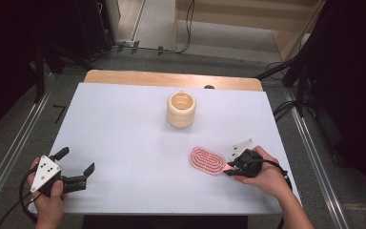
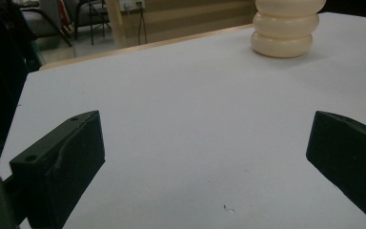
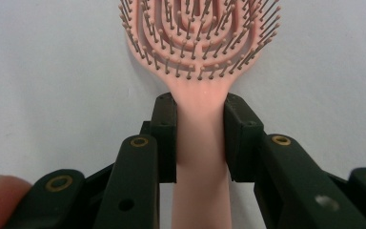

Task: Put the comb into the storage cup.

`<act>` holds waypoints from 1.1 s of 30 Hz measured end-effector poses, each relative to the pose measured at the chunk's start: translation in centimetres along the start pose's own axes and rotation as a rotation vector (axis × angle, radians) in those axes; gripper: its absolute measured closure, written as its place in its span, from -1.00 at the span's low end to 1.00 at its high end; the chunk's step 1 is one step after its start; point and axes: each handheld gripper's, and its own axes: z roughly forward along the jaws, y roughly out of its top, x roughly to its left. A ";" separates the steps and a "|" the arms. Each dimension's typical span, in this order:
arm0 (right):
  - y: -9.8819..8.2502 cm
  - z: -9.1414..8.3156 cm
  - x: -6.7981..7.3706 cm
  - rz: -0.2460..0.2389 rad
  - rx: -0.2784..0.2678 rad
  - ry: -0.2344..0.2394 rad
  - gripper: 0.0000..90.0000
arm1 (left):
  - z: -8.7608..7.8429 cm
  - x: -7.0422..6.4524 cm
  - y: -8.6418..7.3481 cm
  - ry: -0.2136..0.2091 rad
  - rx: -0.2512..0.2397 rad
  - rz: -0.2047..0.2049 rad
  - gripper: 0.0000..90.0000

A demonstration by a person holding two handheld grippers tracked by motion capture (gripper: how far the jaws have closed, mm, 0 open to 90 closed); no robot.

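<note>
**Two jaws closed on a pink brush's handle**

Two black jaws of the right gripper pressed against either side of the pink hairbrush, taking its handle just below the head, as seen in the right gripper view. The brush lay bristles-up on the white table, near the right-hand edge and well apart from the cream ribbed vase standing toward the far side.

Judging by its open, vented head and slim plastic stem, the brush looked light and stiff, with a smooth handle that could slide or twist between flat pads if lifted carelessly. The narrow neck appeared the sensible place to hold: it was firm and free of bristles, while the head offered only springy pins that would give under pressure. With the head hanging beyond the grip, some droop seemed possible.

Across the table, the left gripper rested near the front-left corner in the person's hand, its jaws spread wide with nothing between them, the left gripper view showing bare tabletop ahead.

Room to move was generous: a broad stretch of bare surface lay between brush and vase. The nearer concern was the table's right edge, close beside the right hand, and the front edge just behind it.
</note>
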 end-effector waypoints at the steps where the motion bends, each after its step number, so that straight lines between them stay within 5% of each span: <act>1: -0.1 0.0 -0.1 -0.002 -0.004 0.003 0.50 | 0.0 0.0 0.0 -0.001 0.000 -0.001 -1.00; 16: -1.2 -1.0 -0.6 0.060 -0.145 0.017 0.50 | 0.0 0.0 0.0 0.002 0.001 0.006 -1.00; 33: -0.3 -2.1 -0.2 0.101 -0.314 -0.006 0.50 | 0.0 -0.1 0.1 0.002 0.002 0.012 -1.00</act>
